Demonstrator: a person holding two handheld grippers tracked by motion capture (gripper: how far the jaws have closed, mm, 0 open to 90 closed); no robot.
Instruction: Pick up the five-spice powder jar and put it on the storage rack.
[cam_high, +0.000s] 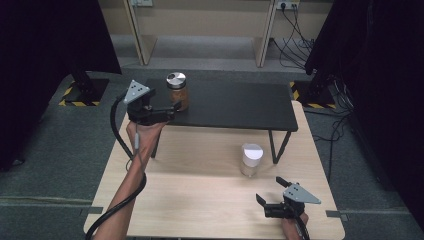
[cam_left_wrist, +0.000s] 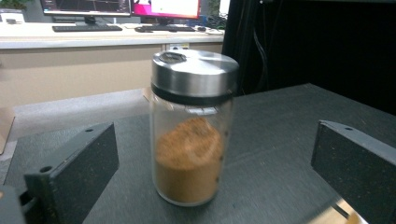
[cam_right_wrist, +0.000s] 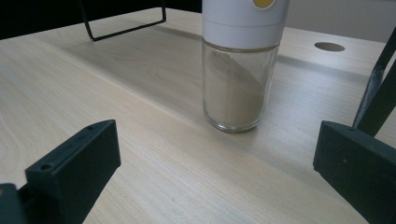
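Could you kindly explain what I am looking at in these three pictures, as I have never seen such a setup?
A person holds hand-operated tongs in each hand; there is no robot arm. The high view looks down on a wooden table with a black shelf on it. The other two pictures come from cameras riding on each tool. The left tongs are open around a steel-lidded jar of brown powder on the shelf. The right tongs are open, facing a white-capped jar of pale powder on the table. Nothing is held.
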